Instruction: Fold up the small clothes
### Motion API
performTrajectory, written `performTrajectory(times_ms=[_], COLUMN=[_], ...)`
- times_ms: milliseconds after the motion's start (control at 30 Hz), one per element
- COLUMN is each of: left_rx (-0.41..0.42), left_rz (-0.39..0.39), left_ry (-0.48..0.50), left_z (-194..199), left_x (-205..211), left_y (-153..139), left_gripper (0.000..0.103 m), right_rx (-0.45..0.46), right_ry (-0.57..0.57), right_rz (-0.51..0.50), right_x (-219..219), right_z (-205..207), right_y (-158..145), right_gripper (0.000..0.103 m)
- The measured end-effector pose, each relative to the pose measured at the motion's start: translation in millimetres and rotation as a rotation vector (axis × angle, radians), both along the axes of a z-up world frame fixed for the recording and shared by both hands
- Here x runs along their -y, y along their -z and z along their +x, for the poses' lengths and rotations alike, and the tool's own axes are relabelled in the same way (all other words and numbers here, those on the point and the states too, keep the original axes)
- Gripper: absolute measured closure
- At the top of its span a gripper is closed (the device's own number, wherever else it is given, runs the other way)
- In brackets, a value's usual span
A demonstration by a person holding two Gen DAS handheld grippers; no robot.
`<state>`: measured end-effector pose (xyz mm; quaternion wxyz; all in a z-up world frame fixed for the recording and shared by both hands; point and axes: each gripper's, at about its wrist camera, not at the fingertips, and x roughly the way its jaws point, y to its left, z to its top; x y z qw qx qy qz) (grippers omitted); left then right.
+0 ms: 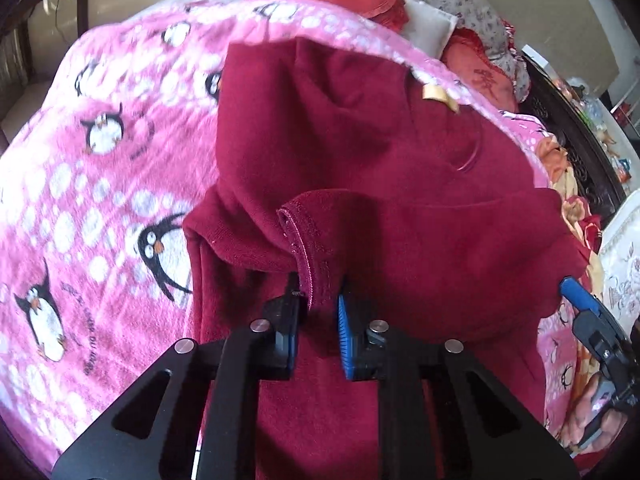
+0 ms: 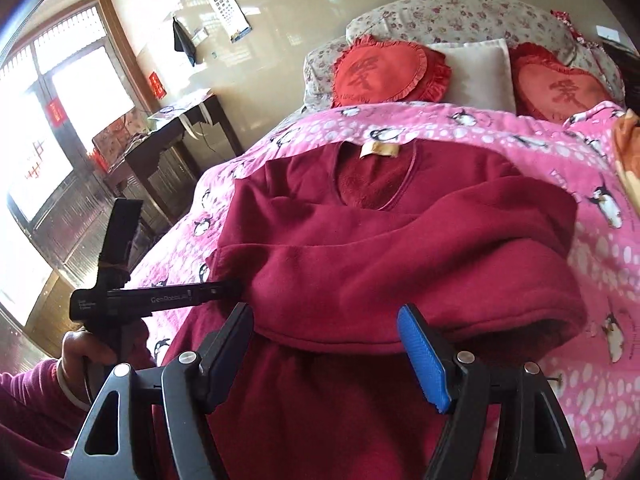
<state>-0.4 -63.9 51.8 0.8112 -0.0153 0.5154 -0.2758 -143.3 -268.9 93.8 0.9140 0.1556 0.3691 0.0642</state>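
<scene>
A dark red fleece top [image 1: 400, 160] [image 2: 400, 248] lies on a pink penguin blanket [image 1: 100, 200] [image 2: 600, 360], neck and tan label [image 2: 379, 149] at the far end. Part of it is folded across the body into a thick roll. My left gripper [image 1: 318, 308] is shut on a stitched hem edge [image 1: 304, 264] of the top, pinched between its pads. From the right wrist view, the left gripper [image 2: 236, 288] enters the cloth from the left, held by a hand [image 2: 80, 348]. My right gripper [image 2: 326, 340] stands open and wide at the near edge of the roll, its pads not pressing it.
Two red heart cushions [image 2: 384, 72] [image 2: 560, 88] and a white pillow [image 2: 476, 72] sit at the bed's head. A dark wooden desk [image 2: 172, 148] stands past the bed's left edge, by a bright window. An orange cloth [image 2: 628, 152] lies at the right.
</scene>
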Motion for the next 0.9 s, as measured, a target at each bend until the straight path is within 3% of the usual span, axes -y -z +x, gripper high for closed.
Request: performTrajectory(times_ms=[133, 333, 533, 600, 733, 800, 833, 900], left_rx=[0.073, 0.242, 0.246, 0.233, 0.235, 0.23, 0.228, 0.218], left_rz=[-0.056, -0.112, -0.089, -0.072, -0.051, -0.051, -0.047, -0.035], left_ry=[0.031, 0.022, 0.007, 0.012, 0.018, 0.019, 0.019, 0.012], left_z=[3.0, 37.7, 55.2, 54.7, 50.8, 50.0, 48.9, 48.3], left_x=[3.3, 17.4, 11.3, 9.6, 13.4, 11.6, 11.2, 7.3], left_y=[-39.6, -111.0, -123.0, -120.1, -117.0, -114.1, -109.9, -99.9], left_gripper=[0.093, 0.093, 0.093, 0.093, 0.093, 0.093, 0.093, 0.093], right_rx=[0.024, 0.024, -0.012, -0.048, -0.083, -0.068, -0.037, 0.015], right_ry=[0.064, 0.224, 0.251, 0.238, 0.225, 0.254, 0.262, 0.277], right_rz=[-0.028, -0.025, -0.132, -0.193, -0.261, -0.273, -0.232, -0.212], right_x=[21.1, 71.8, 80.3, 74.7, 70.3, 72.9, 77.0, 79.0], right_z=[-15.3, -38.6, -39.1, -29.5, -10.0, -11.2, -16.0, -30.7], right_y=[-6.0, -14.3, -13.2, -6.3, 11.3, 9.8, 4.0, -12.5], right_gripper=[0.031, 0.031, 0.031, 0.043, 0.086, 0.092, 0.096, 0.096])
